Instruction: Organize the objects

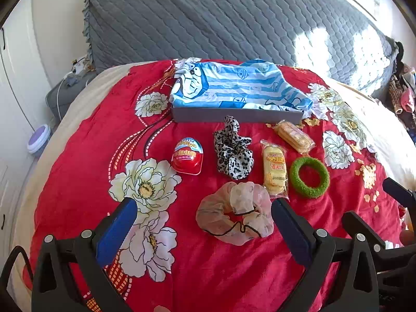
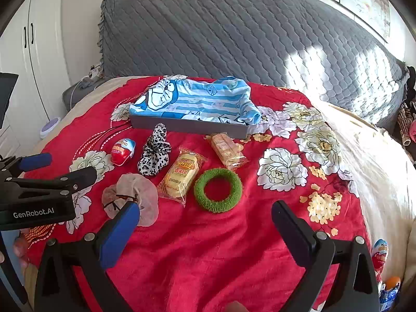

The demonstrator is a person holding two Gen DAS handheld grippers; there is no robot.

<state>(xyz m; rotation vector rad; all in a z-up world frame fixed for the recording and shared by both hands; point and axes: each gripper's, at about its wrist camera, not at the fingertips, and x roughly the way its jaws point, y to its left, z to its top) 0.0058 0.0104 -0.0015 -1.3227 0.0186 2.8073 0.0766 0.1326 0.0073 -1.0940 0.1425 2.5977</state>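
Note:
On the red floral bedspread lie a pale pink scrunchie, a leopard scrunchie, a green ring scrunchie, a red egg-shaped sweet and two wrapped biscuit packs. Behind them stands a grey box lined with blue striped cartoon cloth. My left gripper is open, just short of the pink scrunchie. My right gripper is open in front of the green ring, holding nothing. The left gripper's fingers show at the left of the right wrist view.
A grey quilted headboard rises behind the bed. White wardrobe doors stand at the left. A second egg sweet and other packets lie at the bed's lower right edge. Clothes are piled at the far right.

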